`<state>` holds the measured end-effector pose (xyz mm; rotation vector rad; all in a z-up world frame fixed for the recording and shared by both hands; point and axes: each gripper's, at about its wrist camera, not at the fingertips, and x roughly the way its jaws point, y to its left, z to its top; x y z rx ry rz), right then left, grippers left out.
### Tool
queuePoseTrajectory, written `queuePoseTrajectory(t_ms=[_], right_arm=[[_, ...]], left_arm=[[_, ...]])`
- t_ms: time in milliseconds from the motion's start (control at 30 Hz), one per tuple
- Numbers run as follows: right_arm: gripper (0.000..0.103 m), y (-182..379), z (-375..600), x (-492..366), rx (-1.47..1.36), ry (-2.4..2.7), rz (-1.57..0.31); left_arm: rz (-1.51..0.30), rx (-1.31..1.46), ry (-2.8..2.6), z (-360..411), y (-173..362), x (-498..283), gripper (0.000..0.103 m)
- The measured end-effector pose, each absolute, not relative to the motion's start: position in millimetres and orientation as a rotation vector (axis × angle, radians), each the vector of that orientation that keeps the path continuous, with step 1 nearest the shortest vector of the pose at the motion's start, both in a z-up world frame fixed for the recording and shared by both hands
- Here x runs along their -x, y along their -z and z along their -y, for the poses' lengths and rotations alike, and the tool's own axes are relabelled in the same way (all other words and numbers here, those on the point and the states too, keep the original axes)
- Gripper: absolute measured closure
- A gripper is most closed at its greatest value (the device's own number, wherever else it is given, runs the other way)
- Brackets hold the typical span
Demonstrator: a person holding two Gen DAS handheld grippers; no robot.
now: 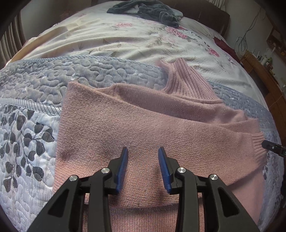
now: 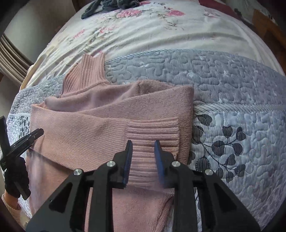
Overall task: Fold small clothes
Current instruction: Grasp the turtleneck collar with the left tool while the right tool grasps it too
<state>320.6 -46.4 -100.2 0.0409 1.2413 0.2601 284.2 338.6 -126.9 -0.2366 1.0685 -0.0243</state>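
Pink sweater (image 1: 143, 121) lies on the quilt (image 1: 32, 142), partly folded: both sleeves brought across the body, ribbed turtleneck collar (image 1: 184, 78) pointing toward the far floral sheet (image 1: 107, 35). Collar end reaches the quilt's far border.

Left gripper (image 1: 143, 151): jaws apart, blue pads showing, nothing between them; it hangs over the middle of the folded sweater body. Whether the tips touch the knit cannot be told.

Right gripper (image 2: 143, 144): jaws apart, over the ribbed cuff (image 2: 153, 132) of the top sleeve, near the sweater's right edge. Cuff lies flat between and beneath the fingers, not pinched.

In the right wrist view the left gripper shows at the left edge, held by a hand in a black glove (image 2: 16, 176); pink sleeve at the wrist.

Dark grey garment (image 1: 143, 9) heaped at the far end of the bed, well apart from the sweater.

No readable writing, brand or label on sweater, quilt or grippers.
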Motion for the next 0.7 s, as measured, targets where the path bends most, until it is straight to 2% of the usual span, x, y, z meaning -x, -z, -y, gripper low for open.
queuePoseTrajectory(t_ms=[333, 700], right_arm=[[0.078, 132, 55, -312, -0.046, -0.277, -1.253], [0.076, 116, 48, -328, -0.019, -0.291, -1.317]], left_arm=[[-1.049, 0.204, 0.054, -341, 135, -280, 0.068], [-1.097, 0.23, 0.059, -345, 120, -289, 0.066]])
